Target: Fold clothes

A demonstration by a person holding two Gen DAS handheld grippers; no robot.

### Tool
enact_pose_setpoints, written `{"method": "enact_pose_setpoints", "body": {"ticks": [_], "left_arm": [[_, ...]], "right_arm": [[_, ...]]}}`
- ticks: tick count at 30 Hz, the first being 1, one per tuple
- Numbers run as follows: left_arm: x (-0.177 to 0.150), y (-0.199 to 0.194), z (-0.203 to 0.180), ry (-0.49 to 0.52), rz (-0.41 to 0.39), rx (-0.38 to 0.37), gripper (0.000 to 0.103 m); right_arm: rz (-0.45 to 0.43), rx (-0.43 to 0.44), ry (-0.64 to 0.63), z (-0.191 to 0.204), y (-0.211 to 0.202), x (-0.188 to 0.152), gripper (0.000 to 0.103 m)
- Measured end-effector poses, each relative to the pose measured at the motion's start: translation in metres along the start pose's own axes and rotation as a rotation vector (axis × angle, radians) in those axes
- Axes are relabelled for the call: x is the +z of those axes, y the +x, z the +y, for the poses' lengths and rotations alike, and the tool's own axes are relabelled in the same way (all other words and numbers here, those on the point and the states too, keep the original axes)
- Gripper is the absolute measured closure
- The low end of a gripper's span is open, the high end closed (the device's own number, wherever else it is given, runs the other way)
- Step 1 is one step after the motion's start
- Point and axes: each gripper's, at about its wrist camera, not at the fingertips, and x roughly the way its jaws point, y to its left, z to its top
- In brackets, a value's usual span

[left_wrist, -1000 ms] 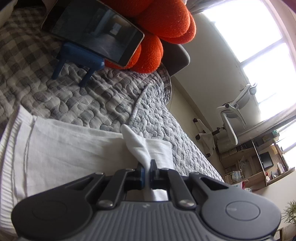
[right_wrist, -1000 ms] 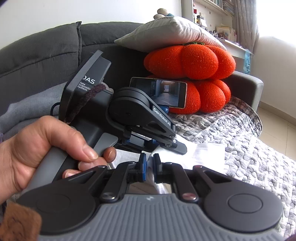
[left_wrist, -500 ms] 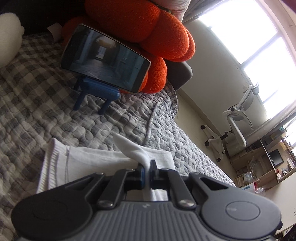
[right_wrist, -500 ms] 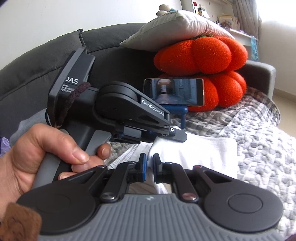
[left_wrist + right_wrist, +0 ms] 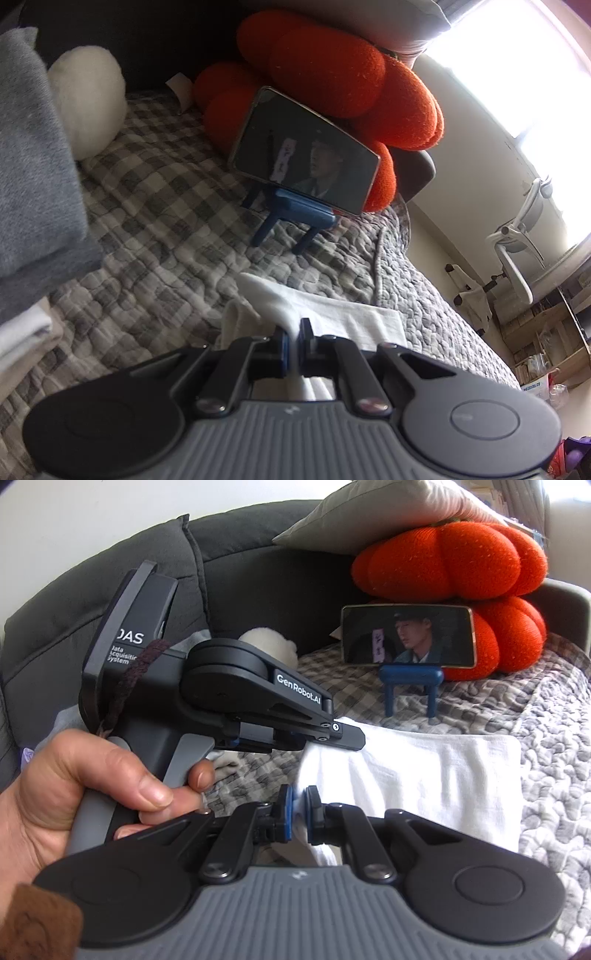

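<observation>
A white garment (image 5: pixel 424 771) lies folded on the grey quilted sofa cover (image 5: pixel 546 716). My right gripper (image 5: pixel 298 814) is shut on its near left edge, white cloth pinched between the blue pads. My left gripper (image 5: pixel 294 334) is shut on another edge of the same white garment (image 5: pixel 347 321), which bunches up in front of its fingers. In the right wrist view a hand (image 5: pixel 85 794) holds the left gripper (image 5: pixel 341 734) just beyond and left of mine, its tips on the cloth's far left edge.
A phone (image 5: pixel 406 635) on a small blue stand (image 5: pixel 410 686) leans against stacked orange pumpkin cushions (image 5: pixel 461 565). A stack of folded grey and white clothes (image 5: pixel 33 177) sits at the left, a white plush (image 5: pixel 92 107) behind it. An office chair (image 5: pixel 517 243) stands off the sofa.
Both grippers have carried the pinched edges of the white garment leftward across the cover, so less of it shows spread out. The phone's picture changed from a corridor to a person.
</observation>
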Motion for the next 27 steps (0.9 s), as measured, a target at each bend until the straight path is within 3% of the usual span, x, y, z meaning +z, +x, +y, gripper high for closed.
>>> {"method": "enact_pose_setpoints", "body": {"ticks": [5,14,20,27], "left_arm": [[-0.001,0.012,0.009,-0.015,0.046,0.047,0.097],[0.000,0.012,0.013,-0.033,0.038,0.062,0.097],[0.003,0.010,0.022,-0.083,0.031,0.074,0.096],[0.003,0.009,0.024,-0.083,0.023,0.102,0.093]], "right_arm": [[0.044,-0.002,0.002,0.009,0.009,-0.008,0.094],[0.052,0.031,0.114,0.002,0.015,-0.012,0.093],[0.057,0.036,0.117,0.009,0.016,-0.010,0.093],[0.082,0.116,0.231,-0.007,0.026,-0.021,0.086]]}}
